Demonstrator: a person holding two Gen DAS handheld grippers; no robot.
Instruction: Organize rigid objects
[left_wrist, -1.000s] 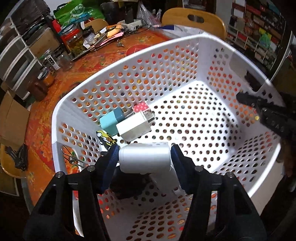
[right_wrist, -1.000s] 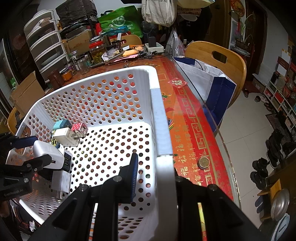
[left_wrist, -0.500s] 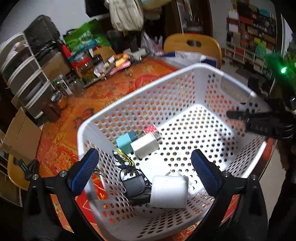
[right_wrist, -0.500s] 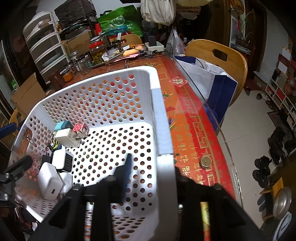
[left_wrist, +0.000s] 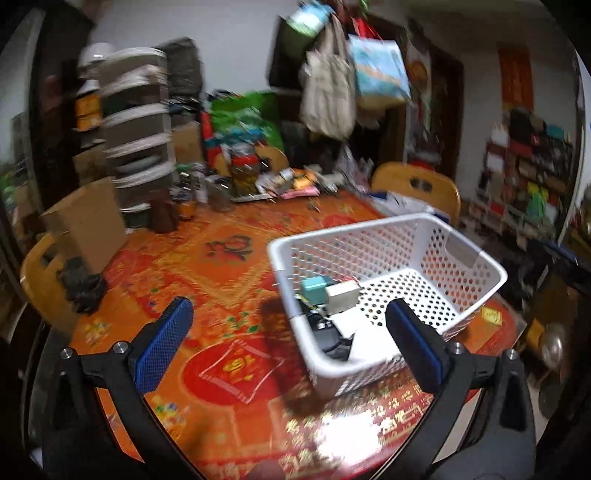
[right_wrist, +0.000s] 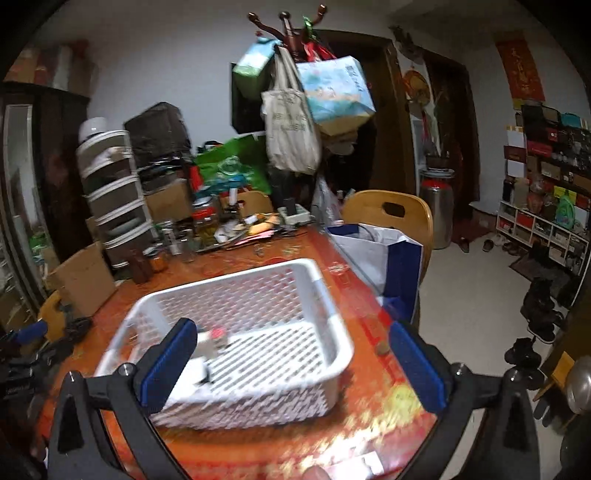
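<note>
Fingers on your left gripper and right gripper gape, holding nothing. Chargers sit corralled in the basket on the tabletop, likely sorting done.

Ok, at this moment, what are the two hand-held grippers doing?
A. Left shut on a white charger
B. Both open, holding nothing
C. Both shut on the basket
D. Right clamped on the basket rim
B: the left hand-held gripper and right hand-held gripper both show wide-spread blue pads with nothing between them; the white basket sits on the table untouched.

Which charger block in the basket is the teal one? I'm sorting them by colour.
The teal charger sits by the white basket's left wall, farthest back. The chargers beside it and nearer the camera are white.
</note>
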